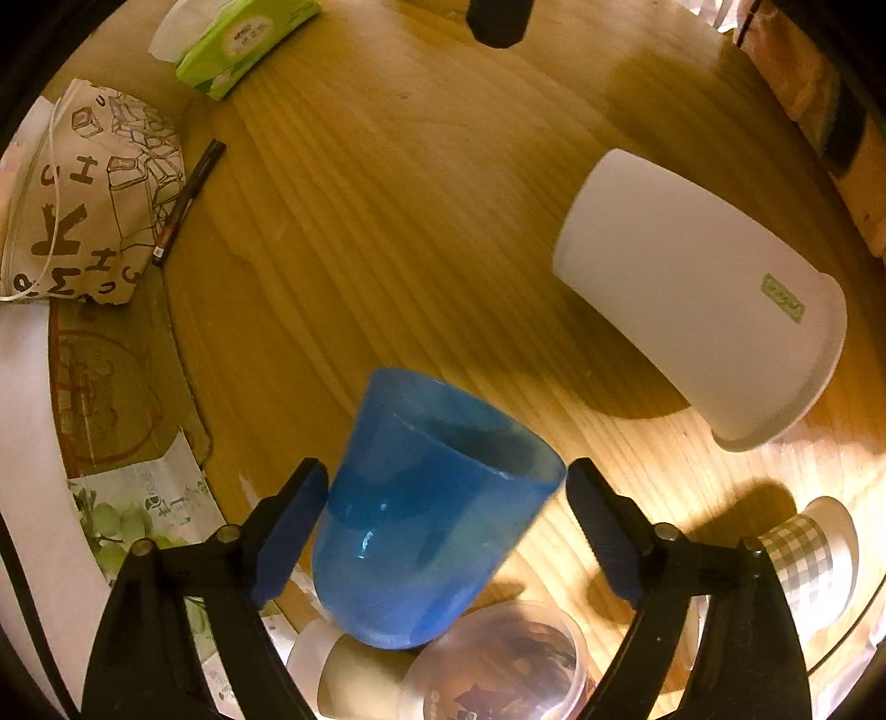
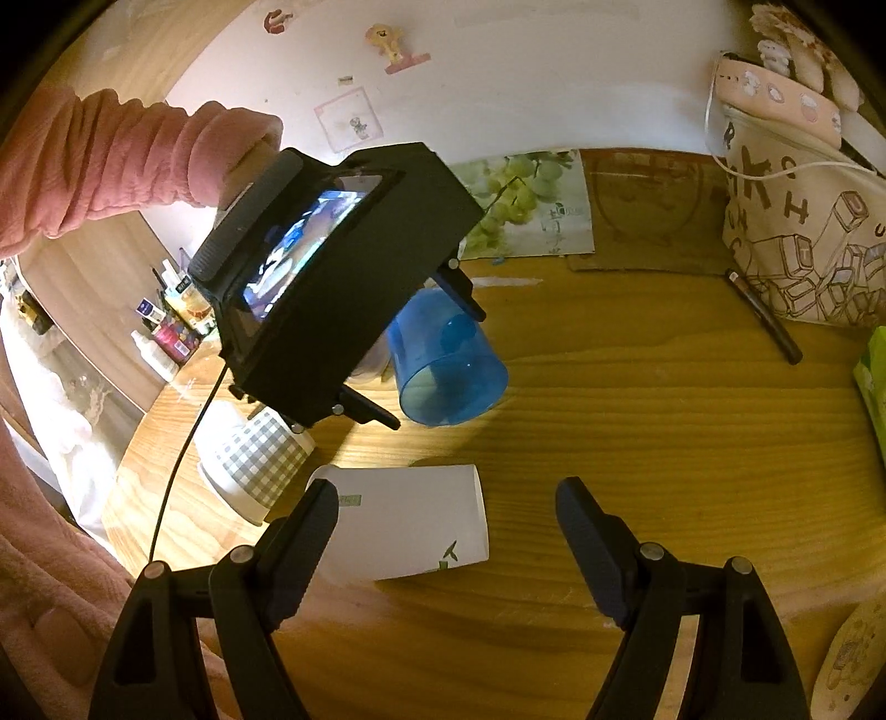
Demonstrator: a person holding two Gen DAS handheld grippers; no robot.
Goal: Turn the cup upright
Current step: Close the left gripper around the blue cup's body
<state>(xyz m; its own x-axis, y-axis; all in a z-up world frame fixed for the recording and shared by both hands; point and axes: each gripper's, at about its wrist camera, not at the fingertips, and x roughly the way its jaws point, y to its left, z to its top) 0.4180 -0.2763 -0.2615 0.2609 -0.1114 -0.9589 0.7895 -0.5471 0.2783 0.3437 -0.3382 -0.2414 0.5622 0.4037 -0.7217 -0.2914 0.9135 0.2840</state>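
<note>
A translucent blue cup (image 1: 426, 515) sits tilted between my left gripper's (image 1: 446, 487) open fingers, its mouth pointing away from the camera; neither pad clearly presses it. In the right wrist view the blue cup (image 2: 448, 360) hangs tilted above the wooden table (image 2: 637, 415), mouth toward the camera, with the left gripper (image 2: 432, 354) around it. A white paper cup (image 1: 703, 299) lies on its side on the table. My right gripper (image 2: 446, 531) is open and empty, just above that white cup (image 2: 410, 520).
A checked paper cup (image 2: 249, 459) lies beside the white cup. A clear plastic cup (image 1: 504, 664) is under the left gripper. A printed bag (image 2: 803, 238), a pen (image 2: 764, 315) and a green tissue pack (image 1: 243, 39) sit along the table's edges.
</note>
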